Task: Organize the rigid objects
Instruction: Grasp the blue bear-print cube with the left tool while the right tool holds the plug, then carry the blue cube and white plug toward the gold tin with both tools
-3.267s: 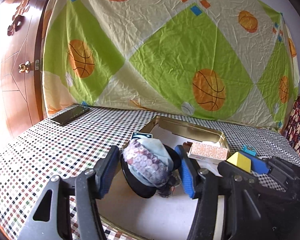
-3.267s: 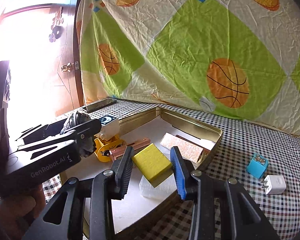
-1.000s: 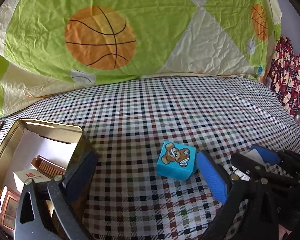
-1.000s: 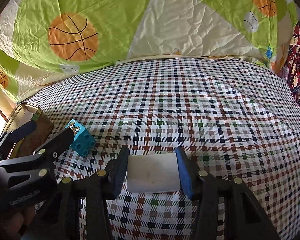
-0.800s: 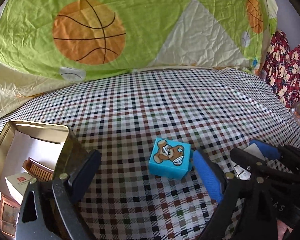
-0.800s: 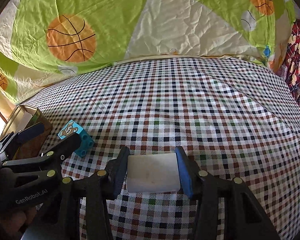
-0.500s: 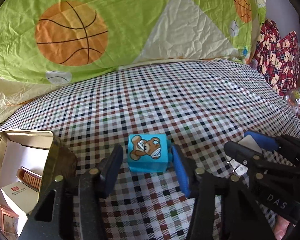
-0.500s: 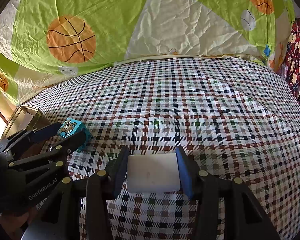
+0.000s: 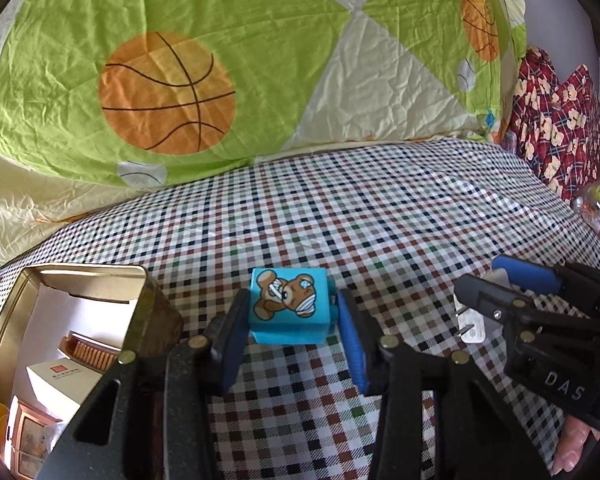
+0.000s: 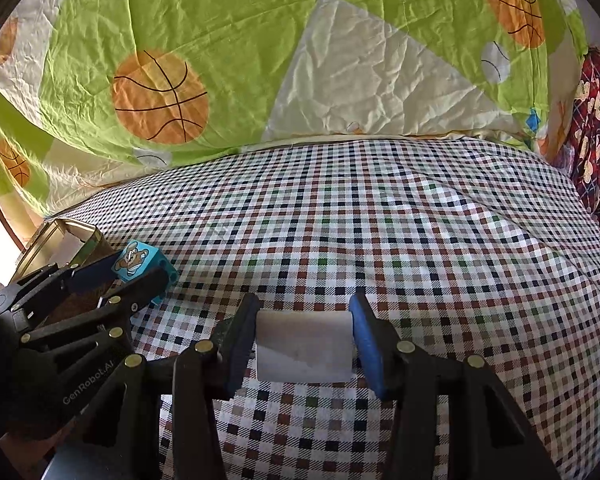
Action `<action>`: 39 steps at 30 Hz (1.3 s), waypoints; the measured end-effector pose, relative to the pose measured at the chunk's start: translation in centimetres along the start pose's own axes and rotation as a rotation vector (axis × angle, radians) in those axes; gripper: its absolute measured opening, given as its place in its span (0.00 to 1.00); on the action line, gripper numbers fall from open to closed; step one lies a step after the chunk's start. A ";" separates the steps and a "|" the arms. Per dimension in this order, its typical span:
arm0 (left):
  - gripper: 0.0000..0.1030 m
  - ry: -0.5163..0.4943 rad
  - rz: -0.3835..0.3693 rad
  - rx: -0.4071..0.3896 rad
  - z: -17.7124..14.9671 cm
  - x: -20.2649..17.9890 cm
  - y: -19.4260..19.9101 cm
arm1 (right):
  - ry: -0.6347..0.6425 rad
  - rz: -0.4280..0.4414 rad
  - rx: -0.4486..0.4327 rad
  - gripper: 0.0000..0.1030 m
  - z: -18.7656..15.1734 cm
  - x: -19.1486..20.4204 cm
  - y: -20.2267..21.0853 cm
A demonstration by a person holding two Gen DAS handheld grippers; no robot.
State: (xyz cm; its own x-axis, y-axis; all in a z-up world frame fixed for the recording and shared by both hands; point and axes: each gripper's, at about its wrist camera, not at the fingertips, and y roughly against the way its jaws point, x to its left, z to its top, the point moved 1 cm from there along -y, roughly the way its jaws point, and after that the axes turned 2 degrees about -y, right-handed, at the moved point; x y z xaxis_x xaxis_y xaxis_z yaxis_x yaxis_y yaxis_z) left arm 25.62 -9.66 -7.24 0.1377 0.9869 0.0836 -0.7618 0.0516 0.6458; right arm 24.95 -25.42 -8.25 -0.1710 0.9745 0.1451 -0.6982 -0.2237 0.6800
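Your blue toy block [image 9: 288, 306], printed with a bandaged bear on its upward face and studs on its right side, sits pinched between two fingers over the checkered cloth. The white charger plug [image 10: 305, 346] is likewise clamped, its prongs pointing left in the left wrist view. The gold tin [image 9: 156, 312] stands open at left, holding small boxes.
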 end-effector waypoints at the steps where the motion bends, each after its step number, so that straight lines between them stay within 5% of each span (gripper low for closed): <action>1: 0.41 0.014 0.008 -0.014 -0.1 0.3 0.3 | 0.001 0.003 -0.002 0.48 0.0 0.1 0.1; 26: 0.41 0.106 0.138 -0.208 -2.6 3.0 6.4 | 0.023 -0.001 -0.167 0.44 -0.7 0.8 3.6; 29: 0.41 0.111 0.138 -0.203 -2.5 3.1 6.4 | -0.024 0.012 -0.130 0.50 -0.6 0.0 2.9; 31: 0.41 0.119 0.133 -0.191 -2.5 3.3 6.1 | -0.034 -0.003 -0.079 0.69 -0.5 -0.1 1.8; 35: 0.41 0.119 0.130 -0.182 -2.4 3.2 6.0 | -0.010 -0.024 0.089 0.69 -0.3 0.6 -1.6; 39: 0.41 0.107 0.134 -0.183 -2.4 2.9 6.0 | -0.033 -0.027 0.100 0.69 0.3 0.5 -2.6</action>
State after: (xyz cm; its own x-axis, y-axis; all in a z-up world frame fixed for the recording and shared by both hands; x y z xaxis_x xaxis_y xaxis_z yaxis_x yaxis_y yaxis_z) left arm 19.94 -6.09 -4.89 -0.0322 0.9969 0.0723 -0.8718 -0.0634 0.4857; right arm 26.89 -24.37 -9.74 -0.1293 0.9805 0.1480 -0.6288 -0.1965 0.7523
